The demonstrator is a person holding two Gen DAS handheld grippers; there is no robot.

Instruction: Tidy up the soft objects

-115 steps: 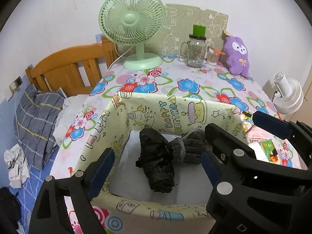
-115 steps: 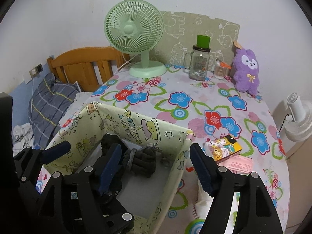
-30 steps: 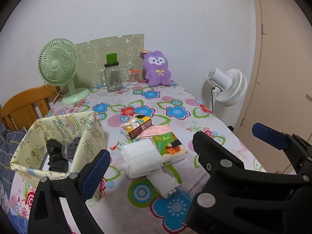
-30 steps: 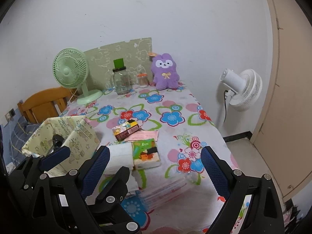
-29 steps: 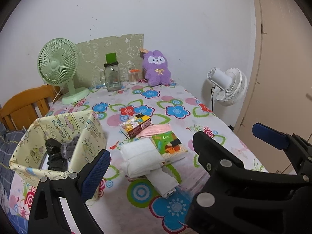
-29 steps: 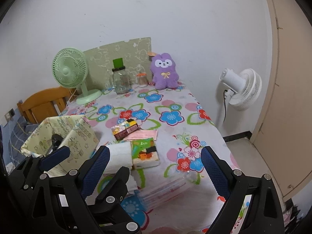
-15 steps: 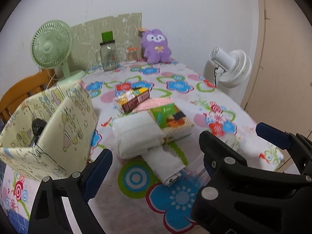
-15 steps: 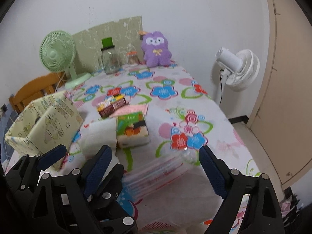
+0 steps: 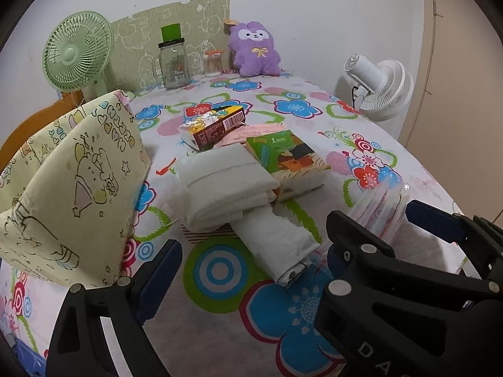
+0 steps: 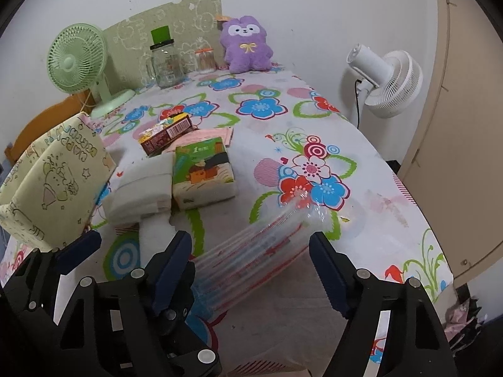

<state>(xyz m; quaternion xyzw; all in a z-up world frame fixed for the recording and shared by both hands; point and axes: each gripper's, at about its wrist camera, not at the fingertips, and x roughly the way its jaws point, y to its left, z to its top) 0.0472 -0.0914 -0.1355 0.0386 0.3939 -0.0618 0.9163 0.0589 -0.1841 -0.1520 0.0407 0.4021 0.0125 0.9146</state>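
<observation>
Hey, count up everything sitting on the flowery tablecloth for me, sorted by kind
Fans: 1, green desk fan
Plush toys: 1, purple plush
Jars: 2, glass jar, small jar
Boxes: 2, snack box, green tissue box
White soft bundles: 2, folded pad, rolled cloth
Plastic-wrapped packs: 1, striped pack
Fabric bins: 1, yellow bin
Total: 10

A white tablecloth printed with blue, red and pink flowers and green loops fills the frame. At left, a pale yellow bin carries black-line cartoon drawings. Centre: white folded cloths beside a green-and-orange tissue pack — and a clear packet striped red and pale blue below. At the top, a mint-green fan, a purple plush with a yellow bow, and a jar topped in bright green. A white fan stands upper right.
</observation>
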